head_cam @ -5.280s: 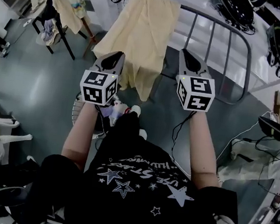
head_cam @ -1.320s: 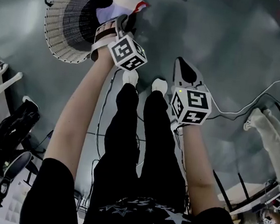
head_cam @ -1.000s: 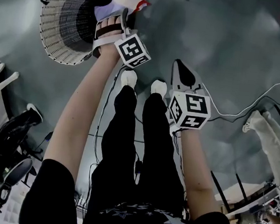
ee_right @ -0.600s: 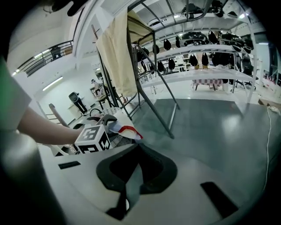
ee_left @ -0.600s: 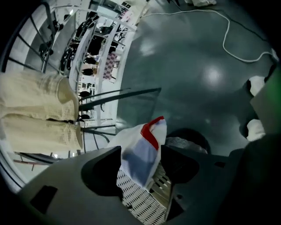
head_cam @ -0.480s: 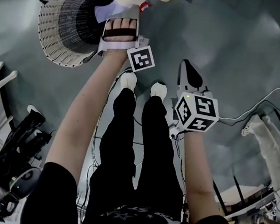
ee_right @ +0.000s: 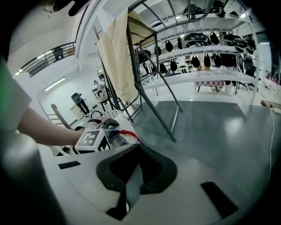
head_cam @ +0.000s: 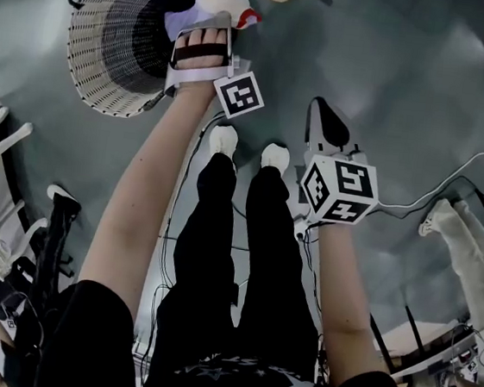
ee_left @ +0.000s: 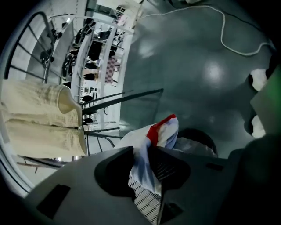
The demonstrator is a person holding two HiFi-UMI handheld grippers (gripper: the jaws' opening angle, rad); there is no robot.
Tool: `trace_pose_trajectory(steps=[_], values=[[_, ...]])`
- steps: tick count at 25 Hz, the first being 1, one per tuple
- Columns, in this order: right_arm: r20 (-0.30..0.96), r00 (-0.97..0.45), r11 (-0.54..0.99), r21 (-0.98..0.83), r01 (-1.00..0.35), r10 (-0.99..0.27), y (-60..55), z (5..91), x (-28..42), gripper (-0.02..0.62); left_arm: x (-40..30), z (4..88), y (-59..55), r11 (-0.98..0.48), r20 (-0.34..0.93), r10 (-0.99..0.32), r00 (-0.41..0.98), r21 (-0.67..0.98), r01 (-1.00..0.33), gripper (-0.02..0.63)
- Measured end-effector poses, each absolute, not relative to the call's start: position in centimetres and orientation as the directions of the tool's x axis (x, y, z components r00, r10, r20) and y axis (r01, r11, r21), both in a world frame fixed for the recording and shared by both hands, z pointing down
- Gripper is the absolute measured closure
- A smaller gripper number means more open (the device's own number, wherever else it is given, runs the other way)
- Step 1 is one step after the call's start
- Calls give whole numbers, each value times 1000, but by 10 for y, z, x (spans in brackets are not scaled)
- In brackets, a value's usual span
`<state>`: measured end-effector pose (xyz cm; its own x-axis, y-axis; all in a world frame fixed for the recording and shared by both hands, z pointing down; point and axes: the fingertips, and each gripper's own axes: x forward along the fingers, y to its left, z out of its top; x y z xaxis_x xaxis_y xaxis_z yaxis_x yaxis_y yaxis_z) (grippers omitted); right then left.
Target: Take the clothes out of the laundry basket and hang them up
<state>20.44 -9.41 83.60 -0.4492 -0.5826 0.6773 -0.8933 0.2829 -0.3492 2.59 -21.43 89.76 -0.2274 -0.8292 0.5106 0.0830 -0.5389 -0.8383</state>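
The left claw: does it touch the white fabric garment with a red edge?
Touching. The left gripper view shows the left claw, whose jaws have just been closing, pinching the white fabric garment with a red edge between them.

Left arm [head_cam: 142,194] stretched forward, left gripper [head_cam: 210,29] pointing away and down. Its jaws have just been closing and now pinch the garment [ee_left: 158,134] between the pads. Right arm [head_cam: 338,269] held nearer the body, right gripper [head_cam: 324,118] angled down, jaws together, nothing between them.
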Motion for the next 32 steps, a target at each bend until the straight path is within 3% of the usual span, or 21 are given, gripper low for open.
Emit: trace_pose_trajectory(steps=[9,15,19,32], values=[[675,-449,294,-339,-894,-586,-94,819,203,584,26,873,-196,-587,584,-791,-186,-808,-40,555],[669,-448,302,-331,-894,-593,-94,796,197,584,18,857,-175,-680,738,-668,-96,-658,-323,571],[666,-461,323,-330,-887,-586,-91,780,185,584,6,838,-160,-709,790,-611,-53,-575,-408,574],[638,-527,378,-369,-849,-562,-75,751,144,584,-10,743,-163,-630,787,-607,110,-392,-670,580]])
